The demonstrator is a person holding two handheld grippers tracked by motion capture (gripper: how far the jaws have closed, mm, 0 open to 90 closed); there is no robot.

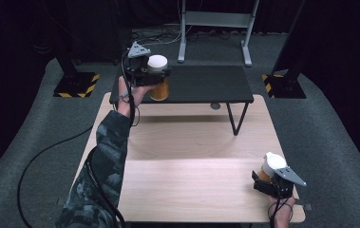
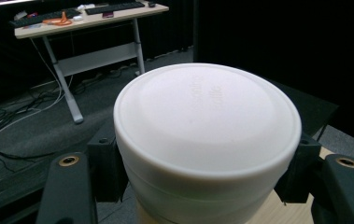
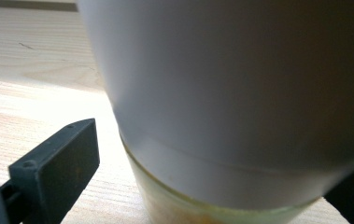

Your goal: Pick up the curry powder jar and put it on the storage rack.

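Note:
A jar with a white lid [image 1: 157, 61] and orange contents [image 1: 159, 90] is at the front left edge of the black table [image 1: 206, 83]. My left gripper [image 1: 157, 75] is shut on it just under the lid. In the left gripper view both black pads [image 2: 105, 168] press the sides of the white lid [image 2: 202, 116]. Whether this jar rests on the table I cannot tell. A second white-lidded jar [image 1: 272, 164] stands on the wooden table [image 1: 187, 175] near its front right corner. My right gripper [image 1: 269, 180] is open around it, and its left pad [image 3: 55, 170] stands clear of the jar [image 3: 230, 107].
The black table stands across the far side of the wooden one, with a thin leg [image 1: 234, 121] coming down over the wood. A black cable [image 1: 40, 156] trails off to the left over the grey floor. A desk frame [image 1: 215, 28] stands behind.

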